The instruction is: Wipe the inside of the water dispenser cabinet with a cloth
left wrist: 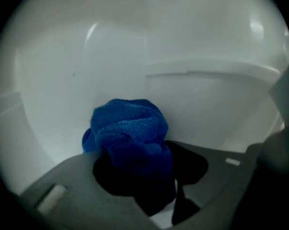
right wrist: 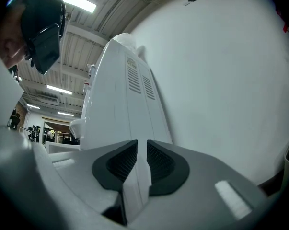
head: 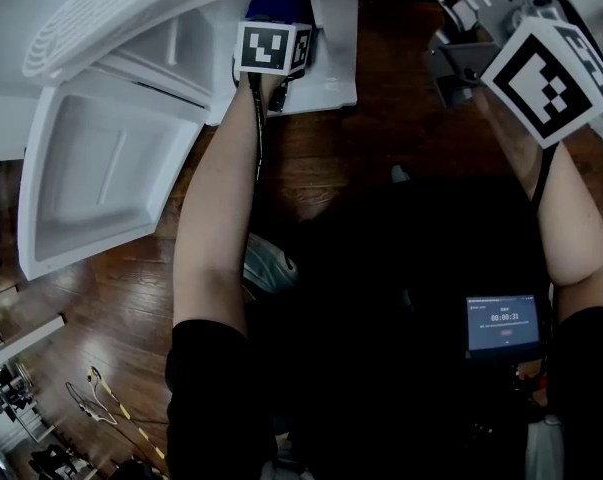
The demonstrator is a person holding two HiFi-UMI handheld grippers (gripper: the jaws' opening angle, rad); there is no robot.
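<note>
Cabinet (head: 333,38) is seen at 12 o'clock with its door (head: 101,178) swung toward 9, the left forearm is stretched straight in, a bunched blue cloth (left wrist: 127,128) jutting toward the inner wall is clenched by the left gripper (left wrist: 139,176), the right gripper (right wrist: 141,169) is raised at 2 o'clock with jaws nearly together on nothing, and screen (head: 502,324) digits are too small to be read.

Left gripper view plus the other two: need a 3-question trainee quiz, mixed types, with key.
1. Pick one. The left tool is clamped on: A) a sponge, B) a blue cloth, C) a bottle.
2. True or false: the right tool also grips the cloth.
3. Fill in: in the head view, the white cabinet door stands ____.

Key: 1 B; 2 false, nothing sits between its jaws; 3 open.
</note>
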